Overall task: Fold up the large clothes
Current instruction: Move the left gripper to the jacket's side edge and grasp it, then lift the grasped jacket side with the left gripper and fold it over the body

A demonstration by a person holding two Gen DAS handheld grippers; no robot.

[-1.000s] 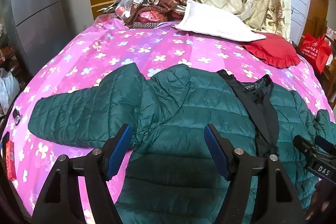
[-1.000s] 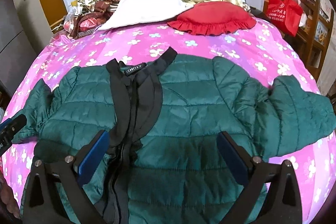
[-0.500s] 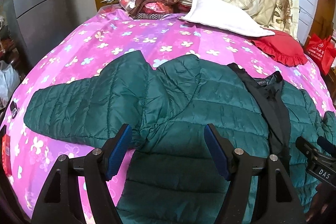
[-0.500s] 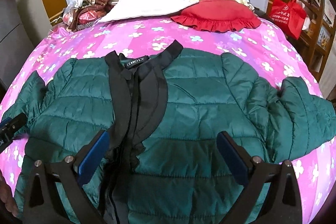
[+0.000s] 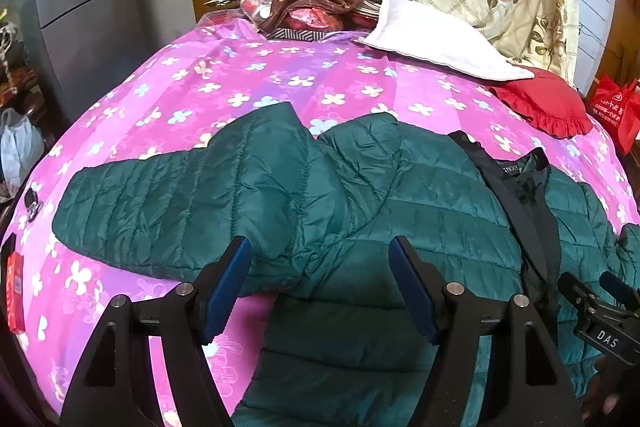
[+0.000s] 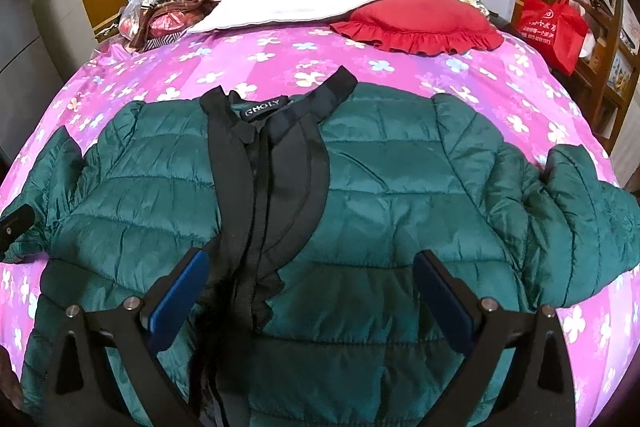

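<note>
Half the jacket (image 6: 400,187) hem out of frame

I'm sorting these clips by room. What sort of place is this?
Most likely a bedroom at home. The green jacket lies spread on a bed with a pink flowered sheet, and a white pillow and a red ruffled cushion sit at its head.

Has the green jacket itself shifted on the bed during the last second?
Cannot tell. The green puffer jacket sits lower against the red ruffled cushion than before, but the whole scene shifted alike, suggesting camera motion.
</note>
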